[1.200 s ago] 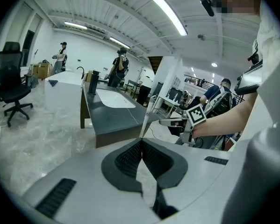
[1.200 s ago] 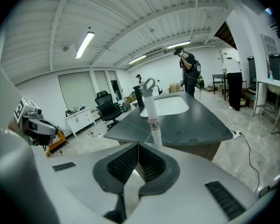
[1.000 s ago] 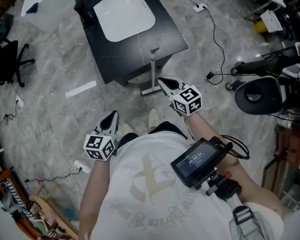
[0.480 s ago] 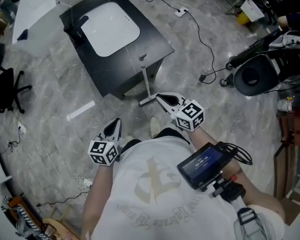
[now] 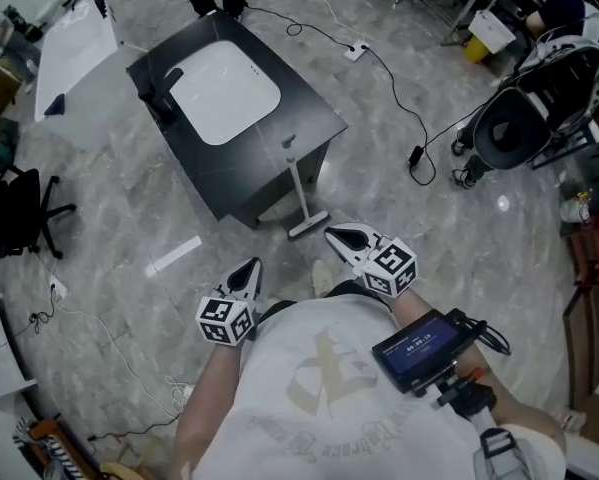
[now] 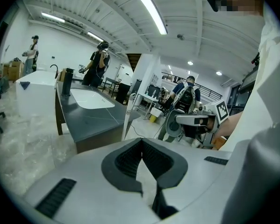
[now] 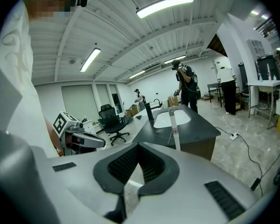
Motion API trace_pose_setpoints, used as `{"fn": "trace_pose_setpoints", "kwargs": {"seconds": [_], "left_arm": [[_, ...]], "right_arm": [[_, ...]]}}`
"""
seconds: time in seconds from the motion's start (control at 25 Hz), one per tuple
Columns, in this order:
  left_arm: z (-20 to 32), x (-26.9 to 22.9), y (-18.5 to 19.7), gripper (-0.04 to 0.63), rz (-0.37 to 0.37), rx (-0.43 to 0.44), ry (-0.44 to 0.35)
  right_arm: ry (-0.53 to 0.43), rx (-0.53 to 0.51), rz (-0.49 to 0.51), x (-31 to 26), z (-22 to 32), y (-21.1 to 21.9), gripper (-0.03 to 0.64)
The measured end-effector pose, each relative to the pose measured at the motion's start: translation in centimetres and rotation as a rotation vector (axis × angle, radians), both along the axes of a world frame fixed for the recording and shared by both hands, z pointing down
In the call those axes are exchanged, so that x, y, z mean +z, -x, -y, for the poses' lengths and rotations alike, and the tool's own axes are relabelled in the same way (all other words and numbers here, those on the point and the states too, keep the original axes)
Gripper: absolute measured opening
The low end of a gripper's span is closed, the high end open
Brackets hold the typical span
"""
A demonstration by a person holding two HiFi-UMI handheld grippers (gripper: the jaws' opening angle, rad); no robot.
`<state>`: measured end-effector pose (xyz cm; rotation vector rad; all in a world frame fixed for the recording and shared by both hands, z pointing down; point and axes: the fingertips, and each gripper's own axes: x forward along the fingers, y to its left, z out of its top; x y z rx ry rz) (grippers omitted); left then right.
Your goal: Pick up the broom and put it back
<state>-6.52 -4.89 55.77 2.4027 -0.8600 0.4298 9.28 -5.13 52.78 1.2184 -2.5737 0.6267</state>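
Both claws are clenched on nothing, the left gripper [image 5: 251,268] and right gripper [image 5: 336,235] aimed toward a black sink counter [image 5: 289,118], whose front edge props the white broom [image 5: 296,183] upright, its head on the floor [image 5: 129,218] near the right gripper.

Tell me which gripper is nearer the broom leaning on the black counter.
Right. In the head view the right gripper has its tip just beside the low end of the broom. The left gripper is farther back and to the left, well apart from it.
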Motion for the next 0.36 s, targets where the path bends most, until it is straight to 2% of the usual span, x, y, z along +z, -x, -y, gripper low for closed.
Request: {"fn": "trace_pose_setpoints", "kwargs": {"seconds": [0.36], "left_arm": [[-0.4,-0.4,-1.6,0.012,0.000,0.041,-0.004]], "right_arm": [[-0.001,0.035,0.004,0.0,-0.9,-1.3,0.017]]}}
